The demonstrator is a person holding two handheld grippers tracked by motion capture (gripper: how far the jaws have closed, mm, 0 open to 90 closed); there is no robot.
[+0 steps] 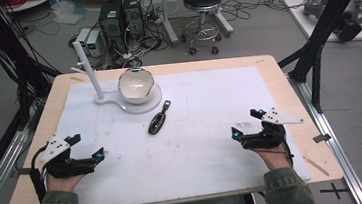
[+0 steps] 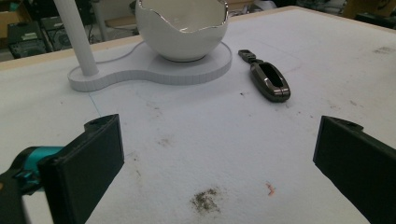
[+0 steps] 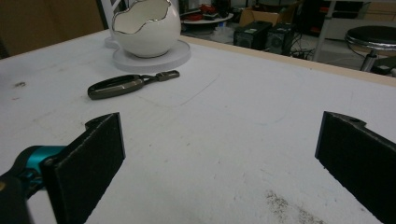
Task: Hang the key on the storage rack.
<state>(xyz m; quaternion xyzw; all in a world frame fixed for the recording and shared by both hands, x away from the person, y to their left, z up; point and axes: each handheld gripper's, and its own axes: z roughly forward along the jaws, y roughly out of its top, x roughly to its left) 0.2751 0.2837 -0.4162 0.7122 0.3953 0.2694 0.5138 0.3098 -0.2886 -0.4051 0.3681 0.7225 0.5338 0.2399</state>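
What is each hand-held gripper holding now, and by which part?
Nothing is held. The left hand-held gripper and the right hand-held gripper both stand open above the white mat, apart from the dark key case.

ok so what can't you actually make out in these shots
- Inside of the white bowl: in the left gripper view the top edge cuts off its rim; the high view is too small to show any contents.
- The white post on the stand: its top is cut off in the left gripper view.
- Dark key fob: markings too small in every view.
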